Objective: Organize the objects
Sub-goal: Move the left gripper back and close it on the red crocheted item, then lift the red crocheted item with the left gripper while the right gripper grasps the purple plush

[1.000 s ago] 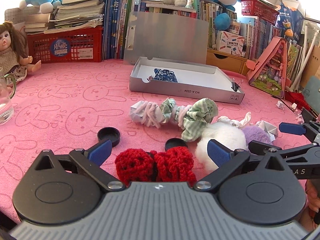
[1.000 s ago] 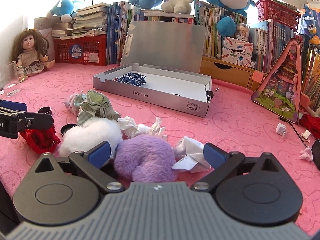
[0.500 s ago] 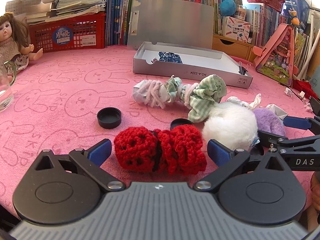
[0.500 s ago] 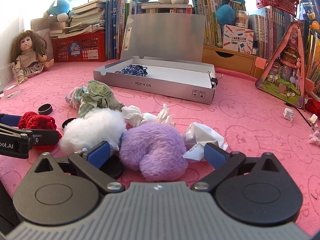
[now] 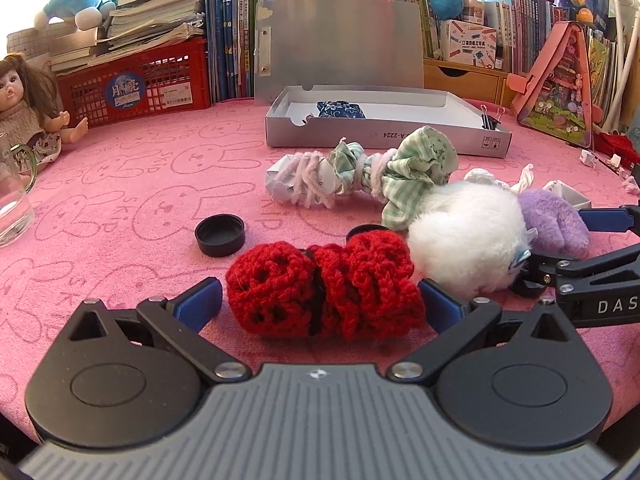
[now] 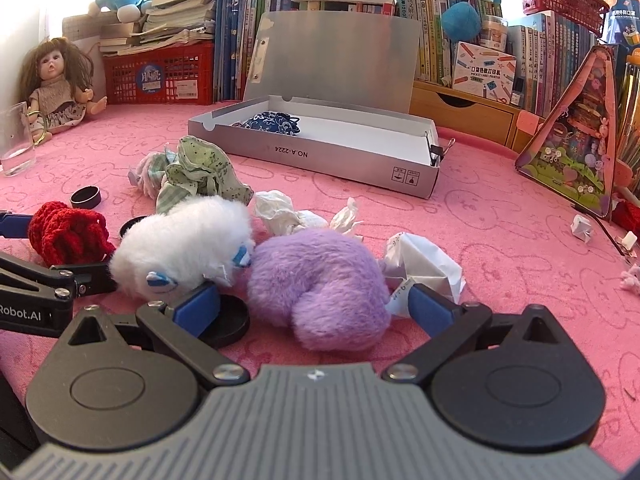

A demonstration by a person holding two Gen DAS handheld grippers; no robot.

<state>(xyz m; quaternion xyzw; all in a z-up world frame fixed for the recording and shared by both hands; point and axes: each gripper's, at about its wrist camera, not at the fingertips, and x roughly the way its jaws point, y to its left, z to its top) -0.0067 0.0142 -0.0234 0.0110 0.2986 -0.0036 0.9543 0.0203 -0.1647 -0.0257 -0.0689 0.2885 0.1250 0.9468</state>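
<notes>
Left tool (image 5: 320, 305): jaws spread wide, straddling the red crocheted yarn scrunchie (image 5: 326, 286), which lies on the pink rabbit-print table cloth (image 5: 120, 184). Blue pads sit just beside either end of it; whether they touch cannot be told. Nothing gripped.

Right tool (image 6: 314, 309): jaws also wide, set around the purple fluffy plush scrunchie (image 6: 320, 280) on the table. Its left pad rests over a flat black round lid (image 6: 228, 322), beside the white fluffy plush scrunchie (image 6: 188, 246); its right pad is close to a crumpled white paper (image 6: 424, 260). No hold on anything.

White and purple scrunchies touch. Behind them: a green checked fabric scrunchie (image 5: 412, 168) bundled with pale pink yarn, and an upturned black bottle cap (image 5: 220, 235) left of the red one.

Farther back, an open grey cardboard box (image 6: 332, 148), lid upright, holds a dark blue patterned fabric piece (image 6: 274, 124).
</notes>
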